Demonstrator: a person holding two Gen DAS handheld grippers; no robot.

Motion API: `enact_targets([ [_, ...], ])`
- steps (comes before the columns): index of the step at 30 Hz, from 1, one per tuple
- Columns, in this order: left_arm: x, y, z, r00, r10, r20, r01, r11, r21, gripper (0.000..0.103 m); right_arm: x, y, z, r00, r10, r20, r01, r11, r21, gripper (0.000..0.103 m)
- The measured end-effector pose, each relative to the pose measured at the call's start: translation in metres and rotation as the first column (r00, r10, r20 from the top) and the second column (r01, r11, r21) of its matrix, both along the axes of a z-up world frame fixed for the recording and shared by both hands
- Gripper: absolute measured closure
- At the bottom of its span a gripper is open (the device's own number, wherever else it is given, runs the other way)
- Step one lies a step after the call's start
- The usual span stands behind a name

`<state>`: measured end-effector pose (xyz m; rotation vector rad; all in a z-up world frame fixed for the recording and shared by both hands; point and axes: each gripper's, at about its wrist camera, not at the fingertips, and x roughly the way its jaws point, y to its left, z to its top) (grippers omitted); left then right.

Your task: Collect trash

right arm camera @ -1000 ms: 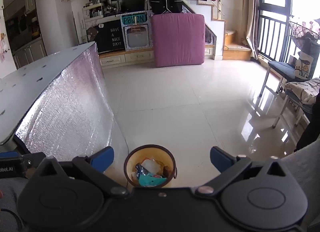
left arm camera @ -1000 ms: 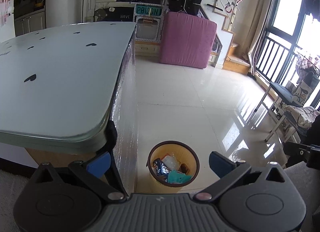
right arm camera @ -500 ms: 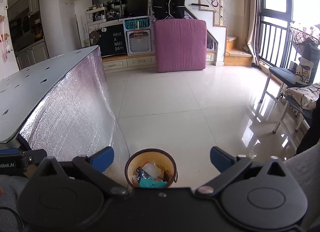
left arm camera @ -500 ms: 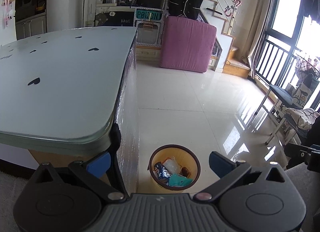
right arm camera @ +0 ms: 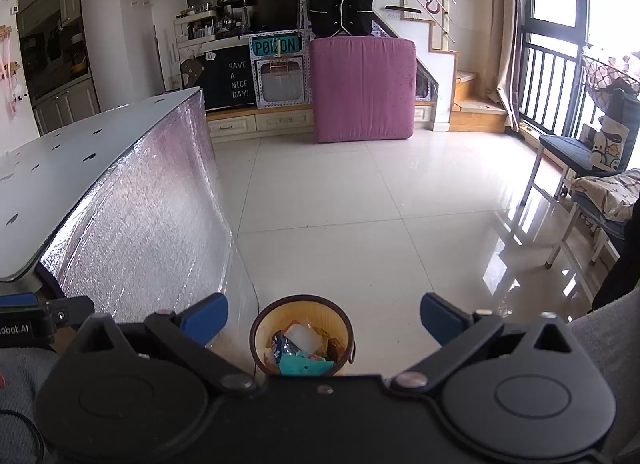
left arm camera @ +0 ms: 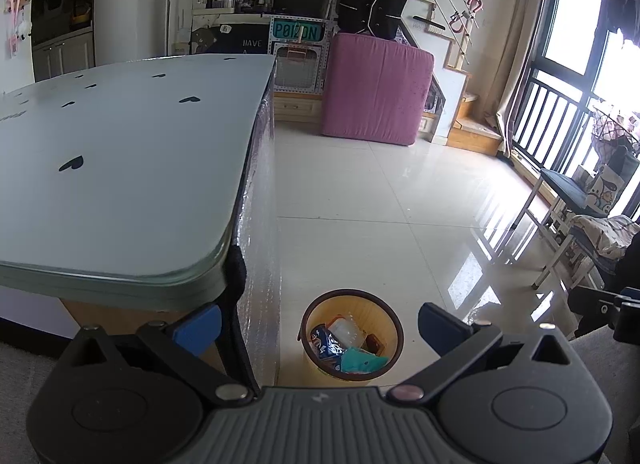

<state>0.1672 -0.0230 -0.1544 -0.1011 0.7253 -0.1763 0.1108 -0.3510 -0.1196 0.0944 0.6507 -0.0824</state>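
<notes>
Left wrist | trash bin (left arm camera: 351,334) slid lower, table (left arm camera: 120,168) nearer | fingers spread, empty

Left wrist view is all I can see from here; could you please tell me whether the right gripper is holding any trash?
Observer: No. The right gripper is open and empty, and the trash bin shows between its fingers.
Operator: Thank you. My view cuts off the chalkboard after "HAVE A". What does it say in full?
Observer: In the right wrist view the chalkboard reads "HAVE A NICE DAY!"
</notes>
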Motion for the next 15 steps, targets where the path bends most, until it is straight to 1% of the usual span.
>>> enact_targets([
  [15, 0.0005, 0.0016, 0.0013, 1.0, 0.001, 0.001, -0.001, 1.0, 0.003, 0.0, 0.0009, -0.0003, 0.0003, 1.0, 0.002, -0.002, -0.002, 1.0, -0.001, 0.0],
])
